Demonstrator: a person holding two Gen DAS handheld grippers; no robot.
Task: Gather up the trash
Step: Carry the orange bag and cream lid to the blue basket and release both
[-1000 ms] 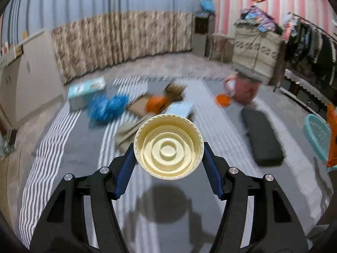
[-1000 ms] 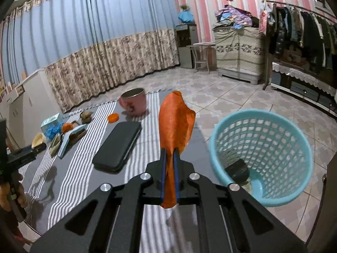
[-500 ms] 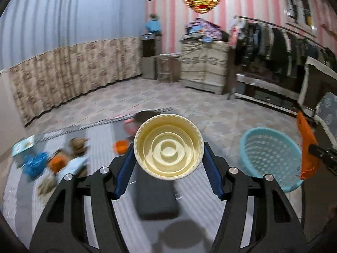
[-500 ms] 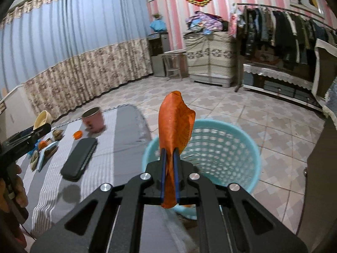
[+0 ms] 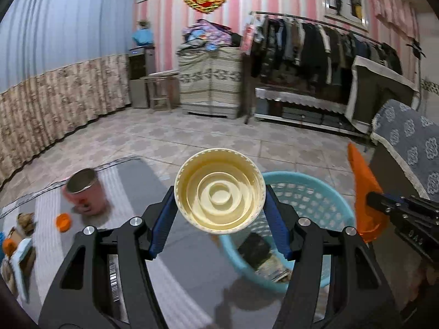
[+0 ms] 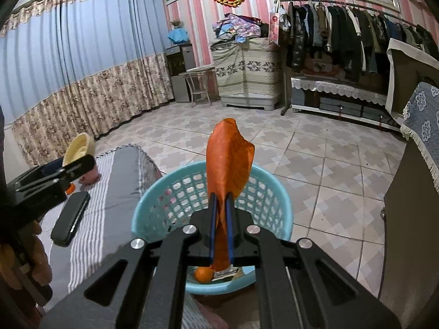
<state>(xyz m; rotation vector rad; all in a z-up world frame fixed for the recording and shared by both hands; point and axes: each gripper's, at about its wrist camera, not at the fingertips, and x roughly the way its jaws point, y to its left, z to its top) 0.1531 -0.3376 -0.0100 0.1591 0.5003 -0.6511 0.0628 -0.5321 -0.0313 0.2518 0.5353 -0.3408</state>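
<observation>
My left gripper (image 5: 219,213) is shut on a round cream plastic lid (image 5: 219,189), its blue pads pressing both sides of the rim. The lid hangs just left of the light blue basket (image 5: 310,189) on the tiled floor. My right gripper (image 6: 221,219) is shut on a crumpled orange wrapper (image 6: 229,156), held upright over the basket (image 6: 277,192). The basket holds an orange fruit (image 6: 203,274) and some paper and dark scraps. The right gripper (image 5: 384,200) with the wrapper (image 5: 362,192) shows at the right of the left wrist view; the left gripper (image 6: 79,161) with the lid (image 6: 78,148) shows at the left of the right wrist view.
A grey striped mat (image 5: 131,181) carries a pink mug (image 5: 85,194), an orange cap (image 5: 63,221), a black case (image 6: 71,219) and several scraps at its far left. A cloth-draped chair (image 6: 422,115) stands right of the basket. A clothes rack (image 6: 343,33) lines the back wall.
Both grippers swung right, away from the mat's clutter and toward the basket. The wrapper now hangs over the basket, and the lid has come up beside its left rim.
</observation>
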